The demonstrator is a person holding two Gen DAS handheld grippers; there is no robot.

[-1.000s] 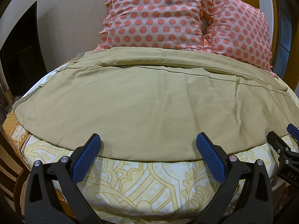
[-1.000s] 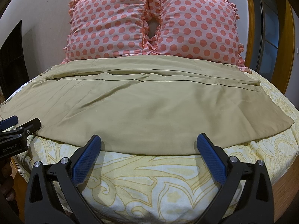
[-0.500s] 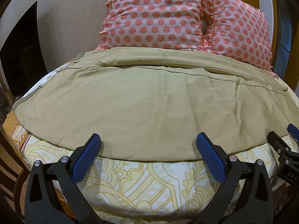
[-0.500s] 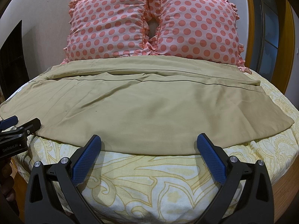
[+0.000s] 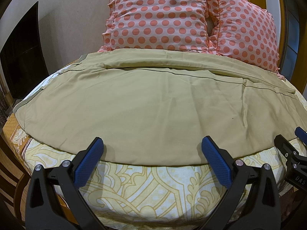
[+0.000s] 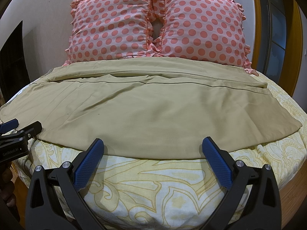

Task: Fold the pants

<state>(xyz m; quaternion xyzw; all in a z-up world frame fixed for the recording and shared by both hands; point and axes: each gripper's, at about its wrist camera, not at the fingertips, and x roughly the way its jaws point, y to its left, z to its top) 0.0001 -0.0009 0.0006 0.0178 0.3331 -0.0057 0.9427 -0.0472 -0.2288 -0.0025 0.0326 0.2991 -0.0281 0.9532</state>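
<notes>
Khaki pants (image 5: 149,107) lie flat and spread sideways across the bed, waistband at the left, leg ends at the right (image 6: 149,111). My left gripper (image 5: 152,151) is open and empty, hovering just before the pants' near edge. My right gripper (image 6: 152,151) is open and empty too, before the near edge further right. Each gripper shows at the side of the other's view: the right one in the left wrist view (image 5: 291,149), the left one in the right wrist view (image 6: 21,128).
Two pink polka-dot pillows (image 6: 153,25) lean against the wall behind the pants. The bed has a yellow patterned sheet (image 6: 153,187). A dark screen (image 5: 21,57) stands at the left. A wooden frame (image 6: 287,38) is at the right.
</notes>
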